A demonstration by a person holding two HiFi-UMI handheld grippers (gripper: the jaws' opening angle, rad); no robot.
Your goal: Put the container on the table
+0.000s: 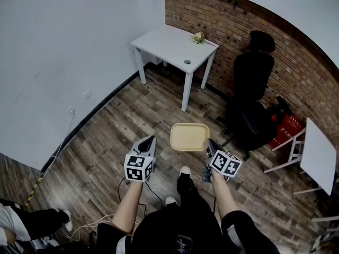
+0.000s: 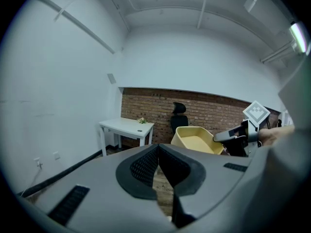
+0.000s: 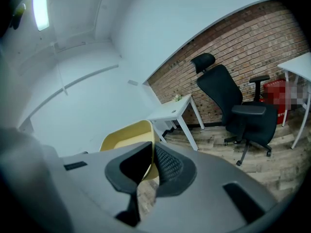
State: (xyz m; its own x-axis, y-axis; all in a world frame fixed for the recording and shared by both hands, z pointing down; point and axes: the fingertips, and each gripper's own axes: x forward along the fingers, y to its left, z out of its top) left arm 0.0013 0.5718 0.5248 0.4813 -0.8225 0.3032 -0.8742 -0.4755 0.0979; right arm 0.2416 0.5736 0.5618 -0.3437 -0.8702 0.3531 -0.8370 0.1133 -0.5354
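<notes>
Head view: the yellow container (image 1: 189, 136) is off the table, held in the air over the wood floor (image 1: 132, 115) in front of the person. The right gripper (image 1: 211, 148) bites its right rim. The left gripper (image 1: 150, 142) sits near the left rim, apart from it. The white table (image 1: 168, 42) stands well ahead by the brick wall (image 1: 238, 20), with a small flower bunch (image 1: 198, 37) at its far edge and a round hole (image 1: 187, 62) near the front edge; most of the top is bare. The floor lane from person to table is open, and the black office chair (image 1: 253, 97) stands to the right of that lane, near the table's right side. Left gripper view: the left gripper (image 2: 158, 147) has its jaws pressed together with nothing between them. The yellow container (image 2: 197, 140) shows ahead-right, opening up, slightly tilted, with the right gripper (image 2: 232, 136) on its rim. Right gripper view: the right gripper (image 3: 151, 152) has its jaws narrow, clamped on the wall of the yellow container (image 3: 127, 132), the rim edge running up between them. The white table (image 3: 174, 109) lies beyond, the black office chair (image 3: 233, 103) to the right.
</notes>
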